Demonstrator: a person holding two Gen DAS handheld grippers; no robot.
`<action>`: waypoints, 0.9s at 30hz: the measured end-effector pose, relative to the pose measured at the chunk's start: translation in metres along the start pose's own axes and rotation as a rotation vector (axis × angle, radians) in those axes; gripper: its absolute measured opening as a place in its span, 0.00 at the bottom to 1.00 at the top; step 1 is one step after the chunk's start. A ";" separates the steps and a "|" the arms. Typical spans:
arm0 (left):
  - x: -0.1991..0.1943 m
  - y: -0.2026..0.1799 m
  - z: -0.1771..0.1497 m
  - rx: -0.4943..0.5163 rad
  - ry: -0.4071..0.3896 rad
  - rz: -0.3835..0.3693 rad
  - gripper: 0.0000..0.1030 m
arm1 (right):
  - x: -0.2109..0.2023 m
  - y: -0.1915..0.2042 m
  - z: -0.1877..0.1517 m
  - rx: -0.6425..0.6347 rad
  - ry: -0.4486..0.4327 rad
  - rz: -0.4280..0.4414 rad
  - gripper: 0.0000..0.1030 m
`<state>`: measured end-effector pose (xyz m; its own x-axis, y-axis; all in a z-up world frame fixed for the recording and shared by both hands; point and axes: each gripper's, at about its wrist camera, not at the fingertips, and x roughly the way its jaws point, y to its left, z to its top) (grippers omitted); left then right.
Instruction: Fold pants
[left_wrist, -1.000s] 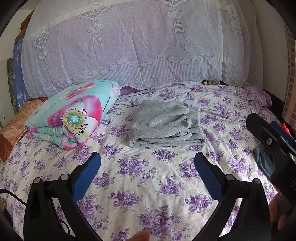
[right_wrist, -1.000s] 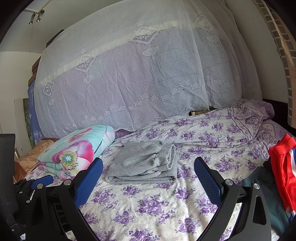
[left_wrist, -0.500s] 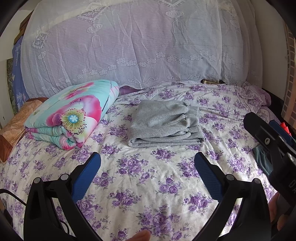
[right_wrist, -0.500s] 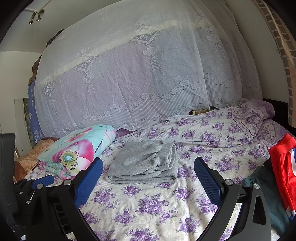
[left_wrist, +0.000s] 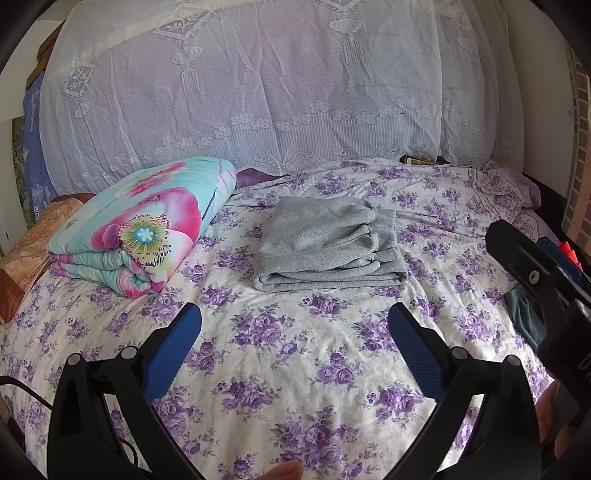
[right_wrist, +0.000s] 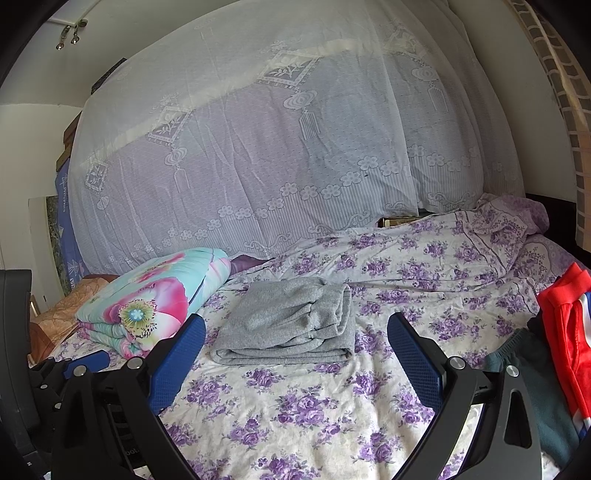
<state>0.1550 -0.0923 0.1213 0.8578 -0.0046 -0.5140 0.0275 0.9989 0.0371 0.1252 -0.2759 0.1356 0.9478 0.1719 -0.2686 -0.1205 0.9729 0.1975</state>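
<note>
Left wrist view
Left tongs (left_wrist: 294, 325): released, blue pads spread wide, nothing between them, hovering above the bed (left_wrist: 303, 373) near its front edge.
Pants (left_wrist: 328, 245): grey, folded into a flat stack, lying on the flowered sheet toward the middle of the bed, well apart from the tongs.
Quilt (left_wrist: 142, 225): folded, turquoise with a big pink flower, near the bed's left edge, just beside the pants but not touching them.
Lace curtain (left_wrist: 280, 85): white, hanging along the bed's far edge.
Right tongs, seen from here: only the black body shows at the right edge of the view.

Right wrist view
Right tongs (right_wrist: 296, 334): released, pads wide apart, empty, above the bed's front part.
Pants (right_wrist: 288, 325): the same folded grey stack, ahead between the two pads, untouched.
Quilt (right_wrist: 155, 295): left of the pants.
Red garment (right_wrist: 569, 332): bunched at the bed's right edge, over a dark green cloth (right_wrist: 532, 376).
</note>
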 end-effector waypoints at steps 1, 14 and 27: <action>0.000 0.000 0.000 0.001 -0.001 0.001 0.96 | 0.000 0.000 0.000 0.000 0.000 0.000 0.96; 0.000 0.000 0.000 0.001 0.000 0.002 0.96 | 0.000 0.000 0.000 0.000 0.001 0.000 0.96; 0.000 -0.001 -0.002 -0.002 0.006 -0.007 0.96 | 0.000 0.000 0.001 0.001 0.000 -0.001 0.96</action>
<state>0.1544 -0.0931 0.1196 0.8545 -0.0108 -0.5193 0.0319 0.9990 0.0316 0.1250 -0.2763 0.1363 0.9478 0.1713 -0.2689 -0.1197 0.9729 0.1980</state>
